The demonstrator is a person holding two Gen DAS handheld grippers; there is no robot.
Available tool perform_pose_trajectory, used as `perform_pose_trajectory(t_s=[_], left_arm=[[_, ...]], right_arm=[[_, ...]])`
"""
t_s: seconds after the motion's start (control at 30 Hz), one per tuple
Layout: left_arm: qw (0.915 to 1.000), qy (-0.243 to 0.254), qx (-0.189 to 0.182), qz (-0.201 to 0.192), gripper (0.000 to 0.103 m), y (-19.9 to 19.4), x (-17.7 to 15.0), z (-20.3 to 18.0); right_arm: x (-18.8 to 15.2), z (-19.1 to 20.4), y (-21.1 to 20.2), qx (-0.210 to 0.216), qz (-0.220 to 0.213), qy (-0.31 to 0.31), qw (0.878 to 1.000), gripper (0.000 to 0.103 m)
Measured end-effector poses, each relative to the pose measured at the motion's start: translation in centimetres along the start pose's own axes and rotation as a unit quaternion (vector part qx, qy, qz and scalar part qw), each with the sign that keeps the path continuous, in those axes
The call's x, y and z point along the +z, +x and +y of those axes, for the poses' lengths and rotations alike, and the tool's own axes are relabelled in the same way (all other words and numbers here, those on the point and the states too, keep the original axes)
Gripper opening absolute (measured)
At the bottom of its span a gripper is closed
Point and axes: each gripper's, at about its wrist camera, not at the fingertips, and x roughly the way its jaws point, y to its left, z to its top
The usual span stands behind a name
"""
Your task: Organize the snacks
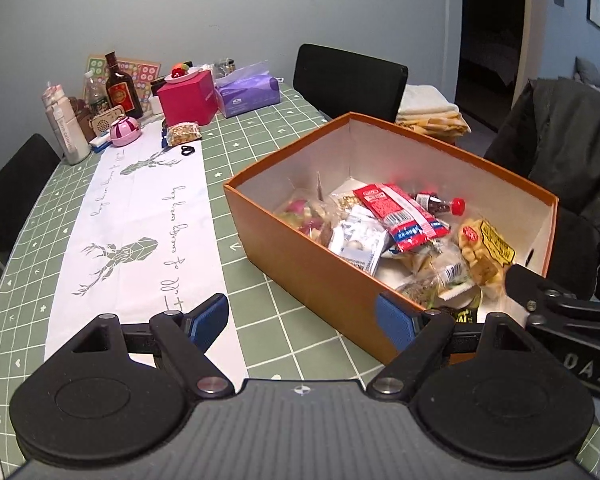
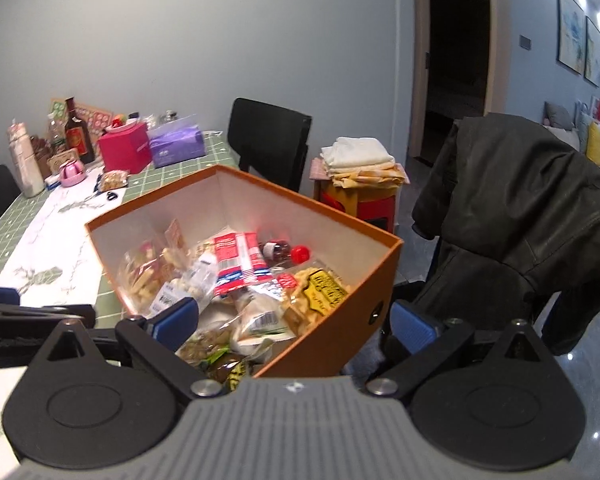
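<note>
Fingers point(image 2: 178, 316) apart over an orange box point(image 2: 332, 328) heaped with snack packets point(image 2: 236, 264).

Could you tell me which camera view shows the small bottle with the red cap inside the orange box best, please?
The right wrist view shows the small bottle best: it lies nearer the picture's centre, with cap and dark body clear against the orange box wall. The left wrist view also shows it, smaller and partly behind the red packet.

Box point(image 1: 324, 280) on bench point(image 1: 260, 152), right of runner point(image 1: 140, 216); snack packets point(image 1: 400, 216) inside; bottles point(image 1: 120, 88) at far end.
</note>
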Motion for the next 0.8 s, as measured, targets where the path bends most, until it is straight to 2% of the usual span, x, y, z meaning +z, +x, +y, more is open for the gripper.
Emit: perform_pose_trajectory(t_s=[0.8], left_arm=[[0.9999, -0.015, -0.006, 0.004, 0.097, -0.01, 0.03, 0.72]], right_arm=[[0.18, 0.71, -0.42, 0.0, -0.012, -0.001, 1.0, 0.099]])
